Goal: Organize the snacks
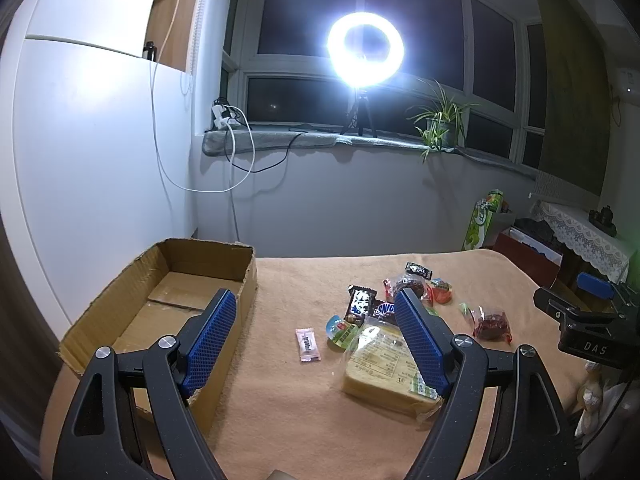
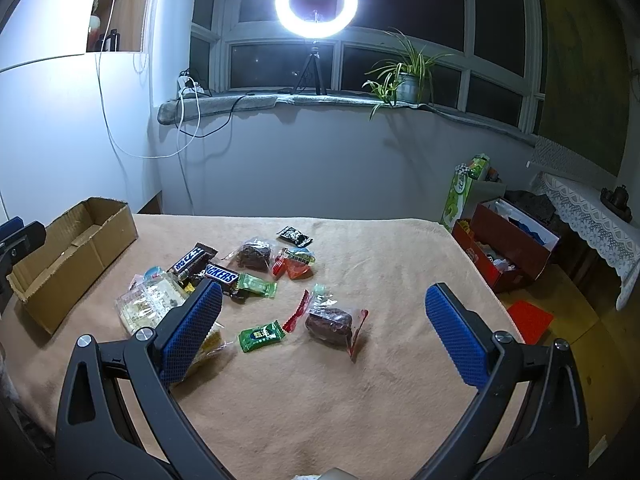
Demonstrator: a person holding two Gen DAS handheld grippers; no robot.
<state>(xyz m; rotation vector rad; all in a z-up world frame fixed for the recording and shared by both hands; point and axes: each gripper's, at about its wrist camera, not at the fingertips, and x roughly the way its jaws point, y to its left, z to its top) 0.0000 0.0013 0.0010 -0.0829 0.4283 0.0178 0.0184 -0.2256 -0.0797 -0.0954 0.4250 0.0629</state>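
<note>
An open, empty cardboard box [image 1: 168,280] sits at the table's left; it also shows in the right wrist view [image 2: 76,244]. Several snacks lie scattered on the peach cloth: a wrapped bread slice [image 1: 380,364], a Snickers bar [image 2: 221,275], a dark chocolate bar [image 2: 191,260], a small pink candy [image 1: 307,344], a green candy [image 2: 262,335], and a dark cake in a clear wrapper [image 2: 330,324]. My left gripper [image 1: 316,304] is open and empty, between the box and the bread. My right gripper [image 2: 324,300] is open and empty, above the dark cake.
The table cloth [image 2: 320,400] ends at the right, where a red box [image 2: 508,248] and a lace-covered stand [image 2: 592,208] sit on the floor. A ring light [image 2: 316,0] and a plant [image 2: 404,72] stand on the windowsill behind.
</note>
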